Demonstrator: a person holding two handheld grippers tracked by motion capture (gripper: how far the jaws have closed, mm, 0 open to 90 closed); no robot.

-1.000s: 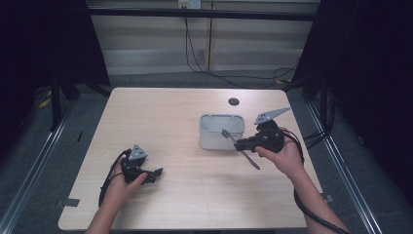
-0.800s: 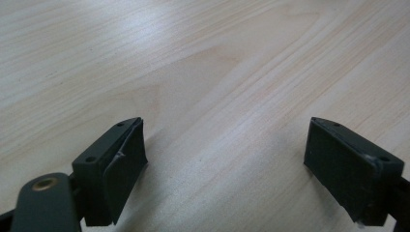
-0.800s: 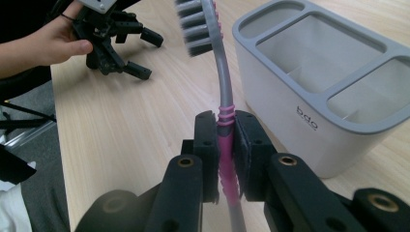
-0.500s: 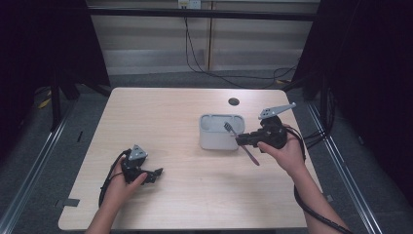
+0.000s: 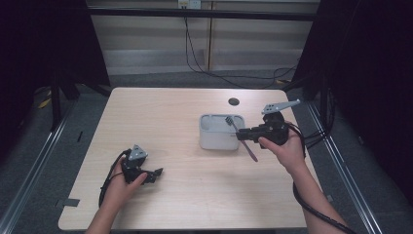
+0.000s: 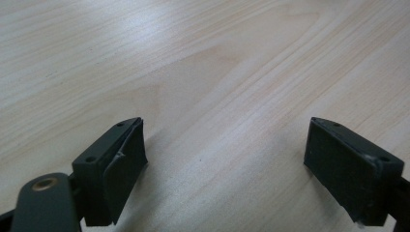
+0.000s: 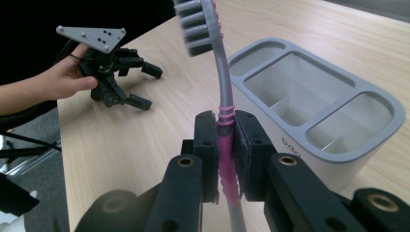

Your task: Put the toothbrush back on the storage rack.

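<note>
We see the right hand-held gripper (image 7: 226, 154) clenched on the pink and grey toothbrush (image 7: 223, 111), with its pads pressing the handle from both sides; the bristle head points up in the right gripper view and, in the high view, lies over the grey organizer (image 5: 220, 132) near the middle of the table (image 5: 185, 195), just at the gripper's 9 o'clock. The left hand-held gripper (image 5: 155, 174) rests on the table at about 8 o'clock from the organizer, well apart from it, with its jaws released and only bare wood between them.
</note>
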